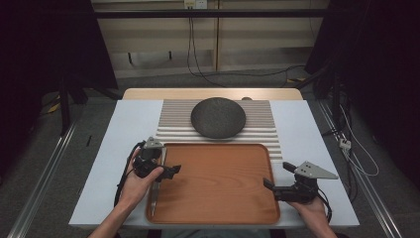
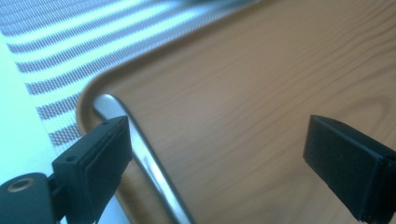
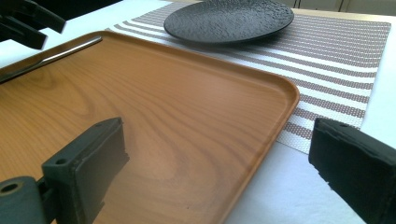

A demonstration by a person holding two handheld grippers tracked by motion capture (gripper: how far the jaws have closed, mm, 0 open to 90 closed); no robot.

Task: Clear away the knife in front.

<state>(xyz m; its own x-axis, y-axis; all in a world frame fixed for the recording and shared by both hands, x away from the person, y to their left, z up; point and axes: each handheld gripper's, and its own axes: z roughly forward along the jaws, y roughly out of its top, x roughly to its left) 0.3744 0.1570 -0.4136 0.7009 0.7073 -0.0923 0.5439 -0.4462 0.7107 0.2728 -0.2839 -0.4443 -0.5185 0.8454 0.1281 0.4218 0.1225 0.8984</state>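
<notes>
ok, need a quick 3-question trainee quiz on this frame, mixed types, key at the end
1. True or false: the metal utensil lies in the wooden tray, along its left rim.
2. Multiple choice: the dark plate rests on (a) the tray, (b) the striped mat, (c) the bare white table.
3. Short answer: which tool is nearer the utensil, and how do its jaws stand?

Key
1. True.
2. b.
3. The left tool; its jaws are open, with one jaw beside the utensil's handle. The right tool is also open, over the tray's right edge.
</notes>
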